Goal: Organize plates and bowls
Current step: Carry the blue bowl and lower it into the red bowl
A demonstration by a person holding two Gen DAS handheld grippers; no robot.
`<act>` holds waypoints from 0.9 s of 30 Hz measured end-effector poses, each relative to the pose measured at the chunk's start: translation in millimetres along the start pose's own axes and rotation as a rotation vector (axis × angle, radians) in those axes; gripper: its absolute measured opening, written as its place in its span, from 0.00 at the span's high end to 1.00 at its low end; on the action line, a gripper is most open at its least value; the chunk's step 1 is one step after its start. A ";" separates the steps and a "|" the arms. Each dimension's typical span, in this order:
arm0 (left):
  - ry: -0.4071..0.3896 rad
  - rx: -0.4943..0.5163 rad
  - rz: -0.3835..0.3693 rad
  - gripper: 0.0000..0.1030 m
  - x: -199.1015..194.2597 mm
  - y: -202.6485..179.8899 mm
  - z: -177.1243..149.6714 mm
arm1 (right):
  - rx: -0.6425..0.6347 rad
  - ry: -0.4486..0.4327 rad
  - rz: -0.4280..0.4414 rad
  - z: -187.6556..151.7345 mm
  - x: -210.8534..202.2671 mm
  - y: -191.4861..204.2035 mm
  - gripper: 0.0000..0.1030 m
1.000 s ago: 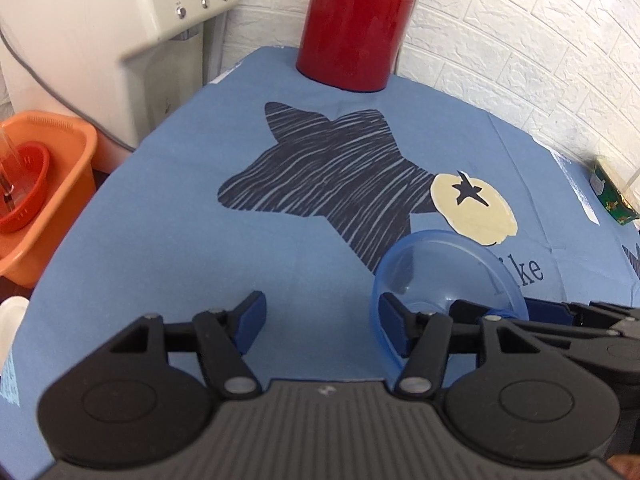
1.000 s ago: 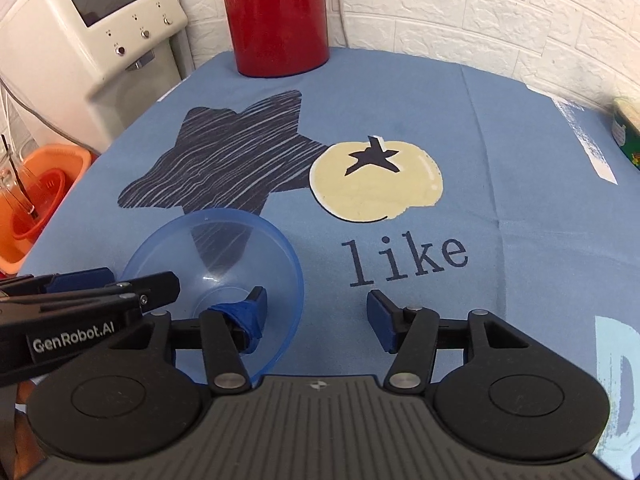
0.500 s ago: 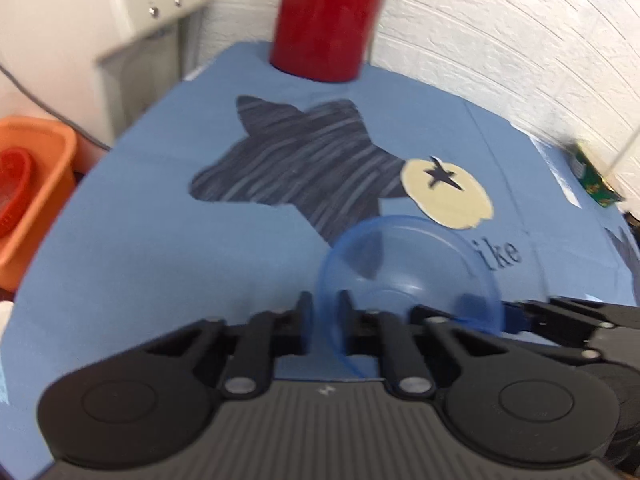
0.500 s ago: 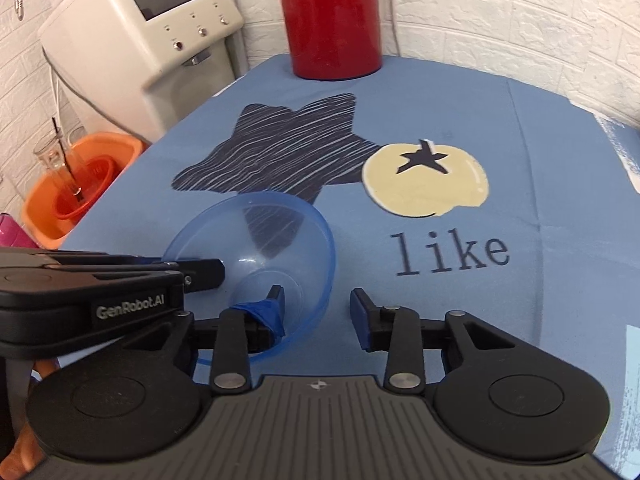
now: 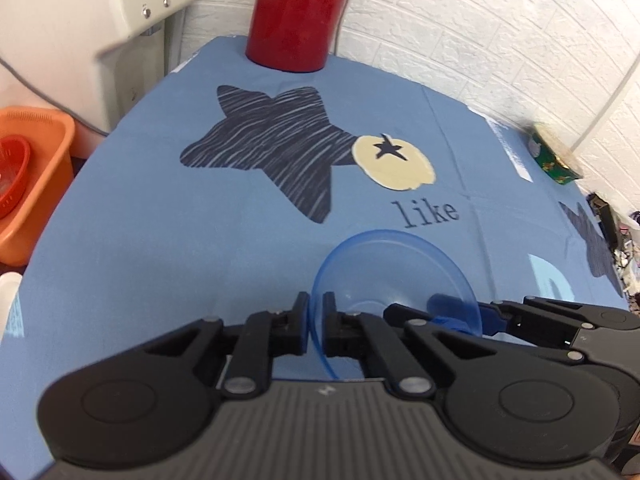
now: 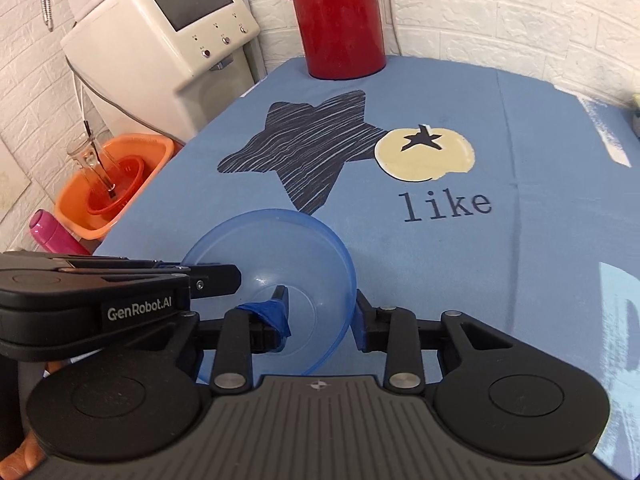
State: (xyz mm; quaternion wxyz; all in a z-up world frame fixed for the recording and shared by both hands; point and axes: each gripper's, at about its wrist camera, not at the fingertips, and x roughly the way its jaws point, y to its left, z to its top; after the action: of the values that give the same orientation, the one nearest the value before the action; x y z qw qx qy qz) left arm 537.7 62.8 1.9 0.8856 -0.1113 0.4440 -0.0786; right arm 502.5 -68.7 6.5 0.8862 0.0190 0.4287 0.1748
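A translucent blue bowl [image 5: 394, 276] sits low over the blue tablecloth [image 5: 160, 240], close in front of both grippers. My left gripper [image 5: 316, 318] is shut on the bowl's left rim, one finger inside and one outside. In the right wrist view the same bowl [image 6: 276, 252] fills the near left, and the left gripper [image 6: 216, 276] reaches in from the left edge. My right gripper [image 6: 320, 314] stands open astride the bowl's right rim, its taped finger inside the bowl. Whether the bowl touches the cloth I cannot tell.
A red jug [image 6: 340, 20] stands at the table's far edge, beside a white appliance [image 6: 180, 40]. Off the left edge sit an orange basin [image 6: 116, 184] with a red basket and a pink bottle [image 6: 52, 232]. A green box [image 5: 556, 156] lies far right.
My left gripper went from open to shut on the bowl's left rim. The right gripper's fingers narrowed around the right rim. Both grippers and the bowl shifted nearer and to the right on the cloth.
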 end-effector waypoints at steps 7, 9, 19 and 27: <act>0.007 0.036 -0.074 1.00 -46.6 -40.4 -24.6 | 0.004 -0.064 -0.040 -28.4 -70.5 -7.5 0.82; 0.012 0.053 -0.103 1.00 -62.7 -55.0 -39.3 | 0.005 -0.081 -0.055 -45.0 -96.4 -9.1 0.81; 0.074 0.194 -0.205 1.00 -116.0 -137.3 -147.1 | 0.072 -0.094 -0.149 -156.1 -193.0 -25.9 0.79; 0.100 0.286 -0.185 1.00 -109.0 -169.2 -200.0 | 0.164 -0.079 -0.147 -210.8 -200.0 -46.8 0.80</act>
State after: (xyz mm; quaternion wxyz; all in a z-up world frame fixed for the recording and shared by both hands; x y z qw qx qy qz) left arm 305.4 -99.7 14.7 0.8581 -0.0203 0.4599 -0.2275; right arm 240.5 -202.3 15.3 0.9083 0.0667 0.4064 0.0728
